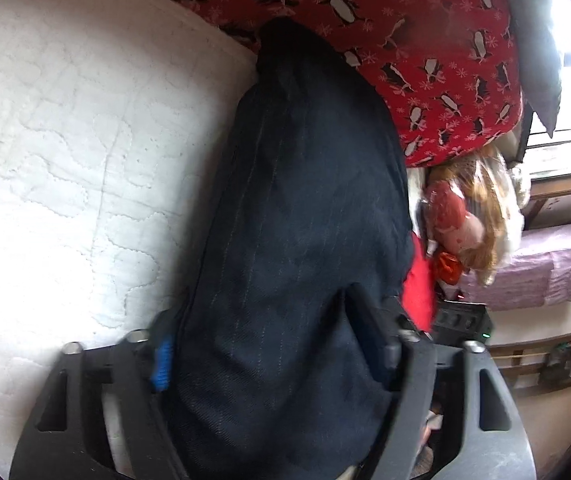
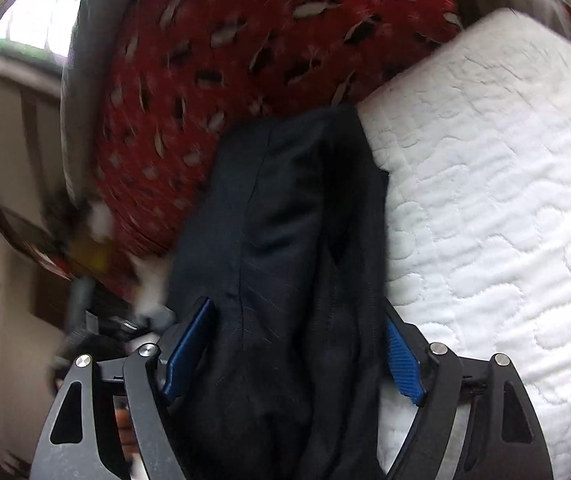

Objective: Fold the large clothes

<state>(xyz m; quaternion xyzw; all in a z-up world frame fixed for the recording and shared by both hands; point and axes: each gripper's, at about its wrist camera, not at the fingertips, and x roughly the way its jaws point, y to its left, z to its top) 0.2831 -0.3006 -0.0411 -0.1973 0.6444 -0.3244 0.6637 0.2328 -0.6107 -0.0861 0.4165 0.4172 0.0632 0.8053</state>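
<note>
The dark pinstriped garment [image 1: 301, 216] is bunched between the fingers of the left hand-held gripper [image 1: 273, 344], which is seen partly closed about the cloth; whether the pads press cannot be told. In the right hand-held gripper [image 2: 297, 352] the same garment [image 2: 285, 220] lies between widely parted blue pads, apparently unclamped. From both, its long axis runs straight ahead over the white quilted mattress [image 1: 65, 140] toward the red penguin-print bedding [image 1: 425, 40]
</note>
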